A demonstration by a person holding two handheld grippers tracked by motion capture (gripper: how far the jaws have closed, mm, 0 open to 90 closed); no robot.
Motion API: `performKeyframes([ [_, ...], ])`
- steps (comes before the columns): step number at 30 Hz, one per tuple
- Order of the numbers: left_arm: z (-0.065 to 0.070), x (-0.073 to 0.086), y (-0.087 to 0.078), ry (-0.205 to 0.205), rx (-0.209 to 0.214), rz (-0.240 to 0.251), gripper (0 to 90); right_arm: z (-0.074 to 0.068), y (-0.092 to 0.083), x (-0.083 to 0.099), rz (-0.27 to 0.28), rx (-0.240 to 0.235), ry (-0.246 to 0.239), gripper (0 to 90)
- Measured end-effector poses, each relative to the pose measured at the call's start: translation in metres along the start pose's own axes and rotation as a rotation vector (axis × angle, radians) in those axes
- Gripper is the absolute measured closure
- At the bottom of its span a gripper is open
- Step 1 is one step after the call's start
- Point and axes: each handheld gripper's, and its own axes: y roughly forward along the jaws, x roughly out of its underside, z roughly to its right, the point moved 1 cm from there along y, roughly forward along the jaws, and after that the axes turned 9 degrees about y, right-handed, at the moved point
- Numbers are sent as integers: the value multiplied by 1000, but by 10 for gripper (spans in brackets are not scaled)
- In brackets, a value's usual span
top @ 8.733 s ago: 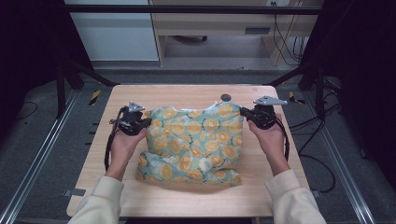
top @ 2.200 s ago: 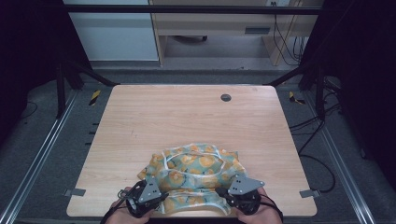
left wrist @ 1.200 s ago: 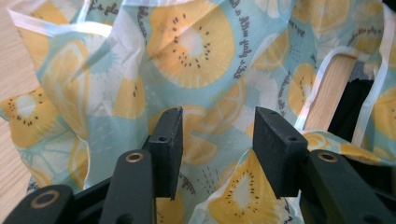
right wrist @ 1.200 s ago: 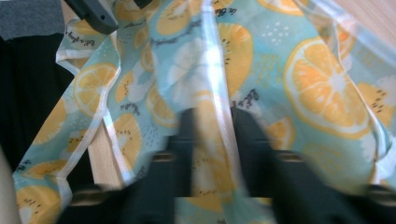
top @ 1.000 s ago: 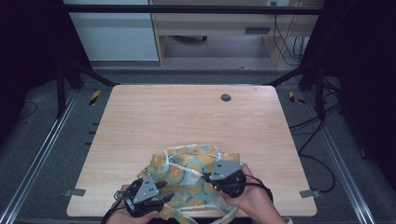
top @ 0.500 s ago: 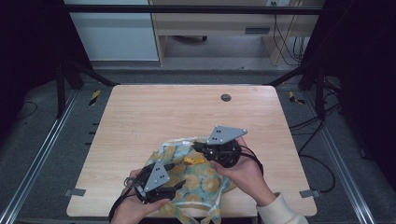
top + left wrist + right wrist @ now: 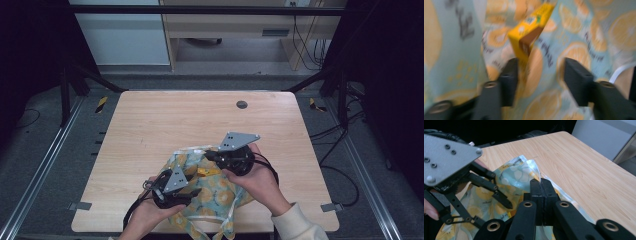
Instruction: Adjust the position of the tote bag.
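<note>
While crumpled, the bag (image 7: 212,192) shows orange-slice print.

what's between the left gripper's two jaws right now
Lemon-print bag fabric lies between them in the left gripper view, with a yellow carton just beyond; the left gripper isn't pressing either.

L tongs (image 7: 192,192): jaws apart, just closing | R tongs (image 7: 207,155): clamped

Looking like a lab/test rig: bare wooden table (image 7: 150,125) sitting inside a black metal frame (image 7: 70,85), metal rails (image 7: 40,170) running along the grey floor, cables (image 7: 305,40) hanging by a desk (image 7: 225,25) at back.
</note>
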Motion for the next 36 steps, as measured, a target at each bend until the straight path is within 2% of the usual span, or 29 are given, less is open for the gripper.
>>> performKeyframes([
  [2, 2, 2, -5, -5, -8, 14, 663, 1, 0, 0, 0, 4, 1, 898],
  [5, 3, 3, -11, 6, -14, 13, 807, 4, 1, 0, -1, 14, 9, 899],
  [7, 4, 2, -13, -9, -5, 27, 867, 8, 2, 1, -3, 22, 23, 899],
  [9, 5, 1, -16, -4, -13, 39, 894, 12, 4, 2, -2, 29, 32, 899],
  [12, 9, 0, -21, 13, 7, 45, 900, 21, 8, 5, -6, 43, 46, 899],
  [13, 14, -1, -24, 28, 34, 52, 900, 24, 9, 6, -8, 48, 57, 899],
  [15, 17, -1, -26, 40, 39, 54, 900, 27, 10, 8, -11, 54, 64, 900],
  [16, 22, 0, -27, 53, 56, 50, 900, 34, 13, 11, -17, 62, 76, 900],
  [18, 24, 1, -26, 59, 58, 43, 900, 40, 15, 15, -25, 70, 91, 900],
  [23, 22, 4, -24, 52, 33, 44, 900, 52, 20, 21, -41, 88, 120, 900],
  [24, 18, 3, -26, 50, -4, 66, 900, 59, 22, 22, -46, 99, 129, 900],
  [25, 18, 3, -26, 50, -4, 66, 900, 59, 22, 22, -46, 99, 129, 900],
  [26, 16, 3, -30, 19, -17, 86, 900, 66, 23, 24, -48, 111, 145, 900],
  [27, 16, 3, -30, 19, -17, 86, 900, 66, 23, 24, -48, 111, 145, 900],
  [29, 9, 2, -36, 5, -66, 116, 900, 78, 23, 25, -43, 126, 174, 900],
  [30, 9, 2, -36, 5, -66, 116, 900, 78, 23, 25, -43, 126, 174, 900],
  [32, 6, 3, -38, 0, -69, 114, 900, 88, 22, 29, -46, 146, 199, 900],
  [36, 3, 9, -38, -4, -66, 96, 900, 98, 20, 38, -59, 170, 218, 900],
])
